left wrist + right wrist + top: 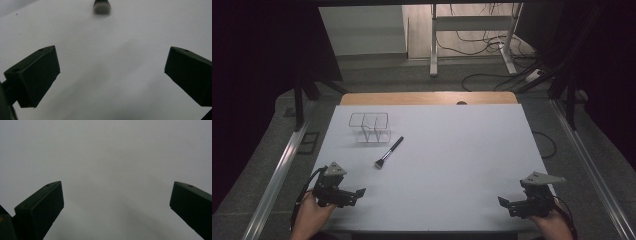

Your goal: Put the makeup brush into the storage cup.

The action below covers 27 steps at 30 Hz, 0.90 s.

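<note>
High view, both grippers' fingers spread apart, brush (389, 153) beside clear organizer (370, 127), white table (452, 165)

I think I work in a lab: black curtains (257, 75) at both sides, loose cables (492, 42) on the floor at upper right, a bare desk frame (472, 25) behind my white table (452, 165).

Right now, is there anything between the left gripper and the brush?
No. In the high view, bare white table lies between the left gripper and the brush; the left gripper view shows the same.
</note>
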Available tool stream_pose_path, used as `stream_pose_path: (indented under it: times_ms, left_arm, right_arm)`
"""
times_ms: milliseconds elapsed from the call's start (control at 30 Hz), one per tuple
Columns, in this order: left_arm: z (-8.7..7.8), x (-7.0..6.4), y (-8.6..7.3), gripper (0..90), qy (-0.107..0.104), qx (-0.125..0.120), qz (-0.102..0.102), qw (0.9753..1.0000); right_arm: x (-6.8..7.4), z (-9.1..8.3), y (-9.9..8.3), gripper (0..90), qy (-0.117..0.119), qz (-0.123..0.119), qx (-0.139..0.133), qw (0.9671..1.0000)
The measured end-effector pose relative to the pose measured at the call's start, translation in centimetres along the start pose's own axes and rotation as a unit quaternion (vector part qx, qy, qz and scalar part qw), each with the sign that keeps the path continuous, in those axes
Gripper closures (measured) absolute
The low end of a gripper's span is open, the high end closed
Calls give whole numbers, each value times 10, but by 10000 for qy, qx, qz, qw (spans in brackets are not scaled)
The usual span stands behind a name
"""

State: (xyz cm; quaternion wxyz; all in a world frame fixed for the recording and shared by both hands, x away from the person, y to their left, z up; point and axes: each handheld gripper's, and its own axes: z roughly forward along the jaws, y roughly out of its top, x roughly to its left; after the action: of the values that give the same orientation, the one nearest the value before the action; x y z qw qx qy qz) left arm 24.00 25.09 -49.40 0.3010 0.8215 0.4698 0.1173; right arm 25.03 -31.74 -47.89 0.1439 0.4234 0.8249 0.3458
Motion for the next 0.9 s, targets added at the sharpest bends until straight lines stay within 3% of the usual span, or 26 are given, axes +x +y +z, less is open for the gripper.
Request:
stream_pose_path:
  times_ms: [900]
  left_arm:
    - [4,12,32,0,-64,214,161,9996]
  right_arm:
    - [1,1,0,0,-27,-27,82,10000]
